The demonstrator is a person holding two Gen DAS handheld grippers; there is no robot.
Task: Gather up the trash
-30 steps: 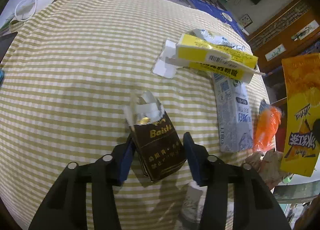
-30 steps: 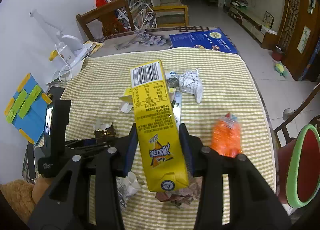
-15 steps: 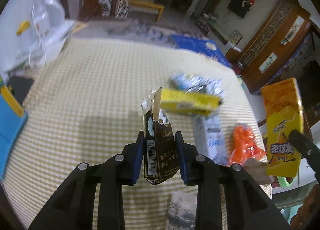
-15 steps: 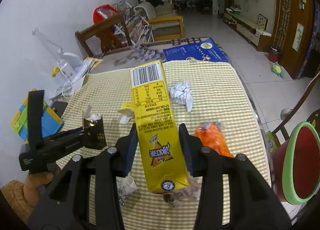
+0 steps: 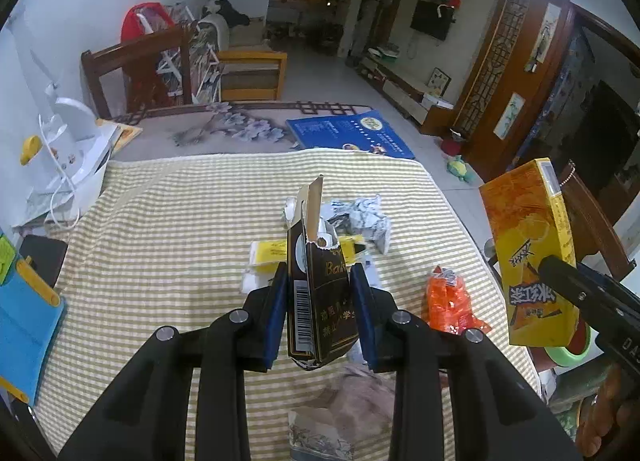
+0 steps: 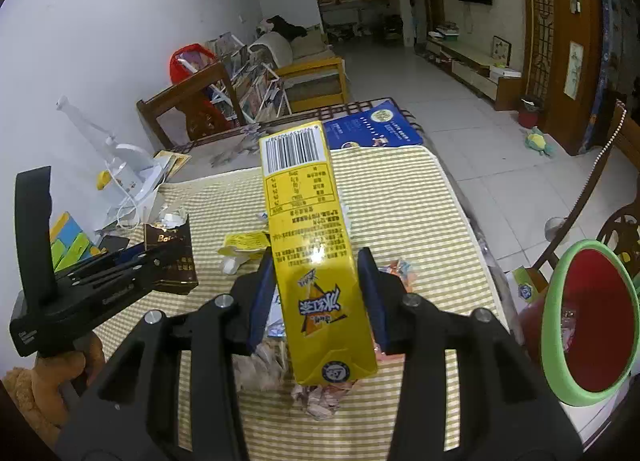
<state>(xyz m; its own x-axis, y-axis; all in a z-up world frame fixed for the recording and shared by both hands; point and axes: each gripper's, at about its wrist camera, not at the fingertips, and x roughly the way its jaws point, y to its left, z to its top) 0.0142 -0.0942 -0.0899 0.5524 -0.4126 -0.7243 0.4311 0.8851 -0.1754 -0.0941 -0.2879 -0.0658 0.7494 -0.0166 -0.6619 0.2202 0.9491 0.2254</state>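
While above the striped cloth (image 5: 160, 221), left tool (image 5: 319, 303) pinching brown pack (image 5: 320, 301), right tool (image 6: 318, 293) yellow carton (image 6: 308, 253).

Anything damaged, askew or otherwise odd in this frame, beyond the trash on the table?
The dark cigarette pack clamped in the left gripper is damaged: its top is ripped open, with a torn flap and foil sticking up. The yellow carton in the right gripper looks intact. Nothing looks spilled.

The red bin (image 6: 592, 325) runs off the right wrist view's edge; a crumpled wrapper (image 6: 316, 397) lies half hidden under the yellow carton (image 6: 316, 269); the carton's small print is unreadable
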